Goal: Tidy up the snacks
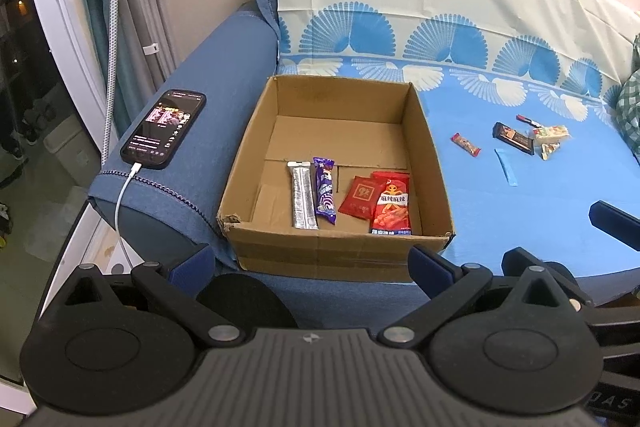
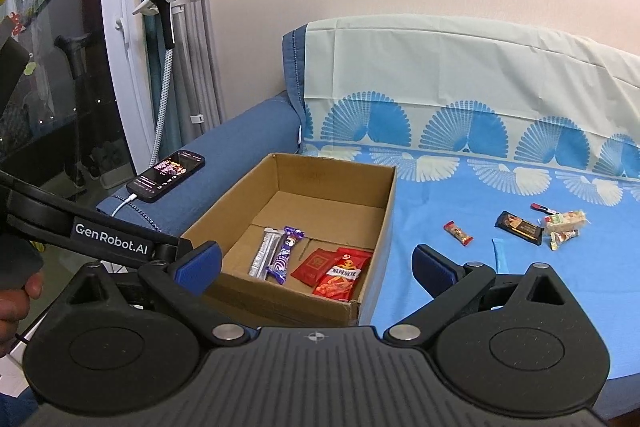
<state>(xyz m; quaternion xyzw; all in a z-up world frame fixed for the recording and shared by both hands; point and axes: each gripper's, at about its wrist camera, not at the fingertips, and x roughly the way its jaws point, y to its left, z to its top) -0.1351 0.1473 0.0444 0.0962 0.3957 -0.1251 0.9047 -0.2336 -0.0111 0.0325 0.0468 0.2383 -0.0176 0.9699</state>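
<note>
An open cardboard box [image 1: 240,163] [image 2: 384,211] stands on the sofa seat. In it lie a silver bar [image 1: 303,201], a purple bar [image 1: 325,195], a small red packet [image 1: 360,201] and a red snack bag [image 1: 392,205]. Loose snacks lie on the blue cover to the right: a small red bar [image 1: 466,144] [image 2: 458,233], a dark bar [image 1: 514,138] [image 2: 519,227], a blue strip [image 1: 506,167] and pale wrapped sweets [image 1: 552,135] [image 2: 566,221]. My left gripper [image 1: 312,263] is open and empty before the box. My right gripper [image 2: 316,265] is open and empty above the box's near edge.
A lit phone [image 1: 164,125] [image 2: 167,175] on a white cable lies on the sofa's left armrest. A steamer hose and curtain stand at the left wall [image 2: 164,67]. The left gripper's arm [image 2: 100,239] crosses the right wrist view. Green checked cloth [image 1: 630,107] lies far right.
</note>
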